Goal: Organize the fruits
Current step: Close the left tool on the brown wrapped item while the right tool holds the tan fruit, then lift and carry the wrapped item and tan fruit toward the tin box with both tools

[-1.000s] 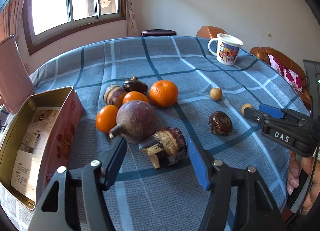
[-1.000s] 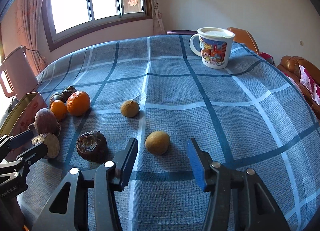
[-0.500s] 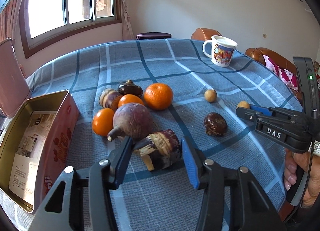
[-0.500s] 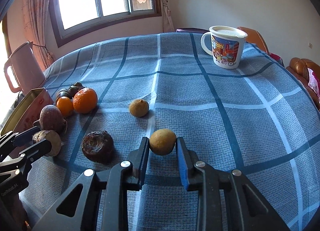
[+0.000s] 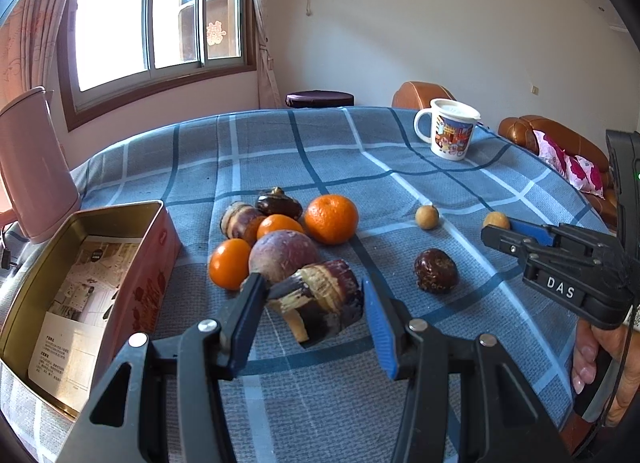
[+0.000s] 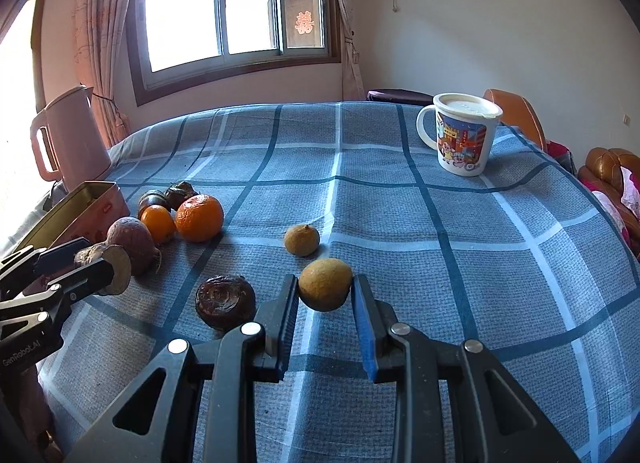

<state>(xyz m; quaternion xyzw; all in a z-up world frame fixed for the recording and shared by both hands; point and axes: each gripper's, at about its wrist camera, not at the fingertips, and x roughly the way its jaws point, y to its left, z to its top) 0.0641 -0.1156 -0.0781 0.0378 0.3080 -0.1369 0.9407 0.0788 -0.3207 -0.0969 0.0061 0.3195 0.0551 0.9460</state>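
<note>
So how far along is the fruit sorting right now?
Nothing is in the tin yet, only paper. In hand: the left gripper clamps the purple root chunk, the right gripper the tan fruit. The oranges and other pieces remain on the cloth.

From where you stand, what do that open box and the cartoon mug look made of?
The box looks like thin metal: shiny gold inside walls, rolled rim, pink printed outside. The mug seems glossy plastic or enamel, white with a printed cartoon and fitted lid; which one is unclear.
</note>
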